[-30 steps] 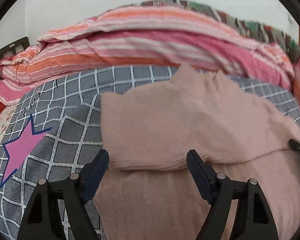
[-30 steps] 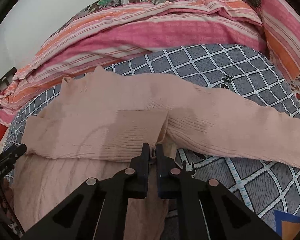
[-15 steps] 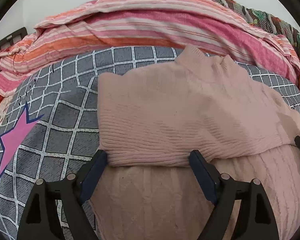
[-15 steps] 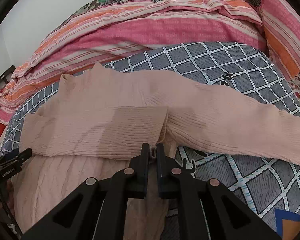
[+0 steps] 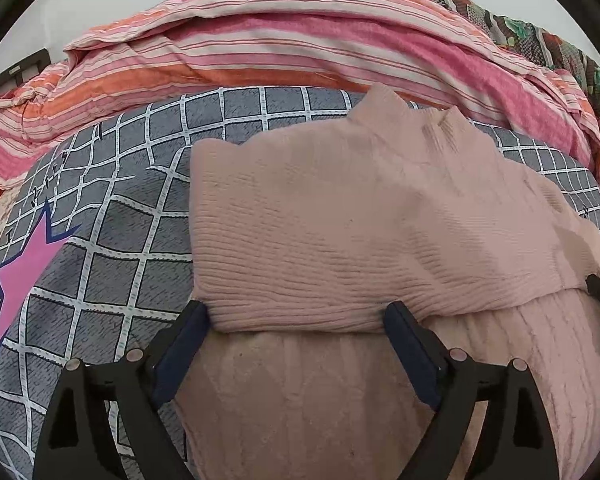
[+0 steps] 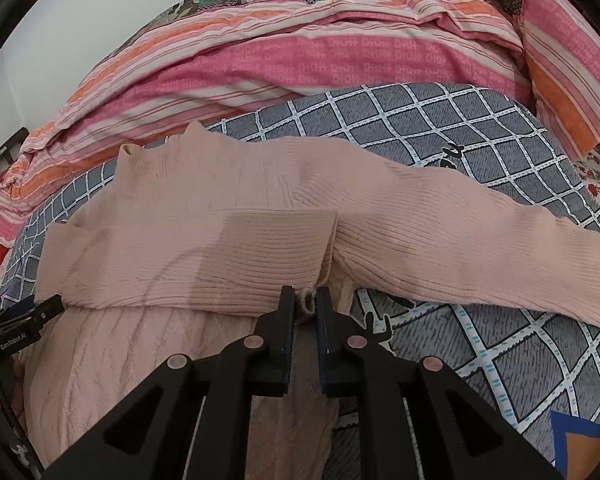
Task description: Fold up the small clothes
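A pale pink knit sweater point(image 5: 360, 220) lies flat on the bed, collar at the far side. Its left sleeve is folded across the chest point(image 6: 220, 240). The other sleeve point(image 6: 480, 248) stretches out to the right. My left gripper point(image 5: 296, 320) has its jaws wide and still opening at the folded sleeve's near edge; the knit lies between the fingers without being pressed. My right gripper point(image 6: 306, 300) pinches a small bit of the sleeve cuff, and its jaws are parting slightly with the cuff still between them.
A grey checked bedcover point(image 5: 120, 240) with a pink star point(image 5: 24, 272) lies under the sweater. A bunched pink and orange striped quilt point(image 6: 300, 52) runs along the far side. The left gripper's body point(image 6: 24, 320) shows at the right wrist view's left edge.
The left jaws have spread wider and that view has tipped slightly, so the sweater sits higher in it. A narrow gap has appeared between the right jaws. The sweater has not moved.
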Motion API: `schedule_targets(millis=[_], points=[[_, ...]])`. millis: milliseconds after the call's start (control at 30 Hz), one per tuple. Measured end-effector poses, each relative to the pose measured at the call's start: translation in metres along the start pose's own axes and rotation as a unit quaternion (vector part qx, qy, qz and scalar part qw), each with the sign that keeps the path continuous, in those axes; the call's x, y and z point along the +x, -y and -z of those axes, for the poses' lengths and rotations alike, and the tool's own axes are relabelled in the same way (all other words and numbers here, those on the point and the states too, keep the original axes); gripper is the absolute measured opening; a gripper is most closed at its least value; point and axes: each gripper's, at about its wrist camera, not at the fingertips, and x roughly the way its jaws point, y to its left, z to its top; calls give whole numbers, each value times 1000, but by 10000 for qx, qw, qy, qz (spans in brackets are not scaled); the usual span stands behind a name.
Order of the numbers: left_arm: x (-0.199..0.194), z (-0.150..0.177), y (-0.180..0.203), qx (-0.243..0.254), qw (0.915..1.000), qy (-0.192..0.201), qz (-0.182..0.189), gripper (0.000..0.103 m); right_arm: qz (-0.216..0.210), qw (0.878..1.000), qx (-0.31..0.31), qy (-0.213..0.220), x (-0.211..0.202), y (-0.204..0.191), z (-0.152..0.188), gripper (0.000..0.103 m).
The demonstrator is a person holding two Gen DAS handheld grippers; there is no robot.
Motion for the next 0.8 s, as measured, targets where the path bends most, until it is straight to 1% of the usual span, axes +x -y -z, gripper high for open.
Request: schedule_targets(millis=[600, 800], points=[[0, 0, 1, 42, 10000, -11, -22, 93, -12, 10000, 0, -5, 1, 1, 0, 12], [0, 0, 2, 35, 10000, -16, -7, 93, -46, 10000, 52, -27, -3, 4, -1, 15]])
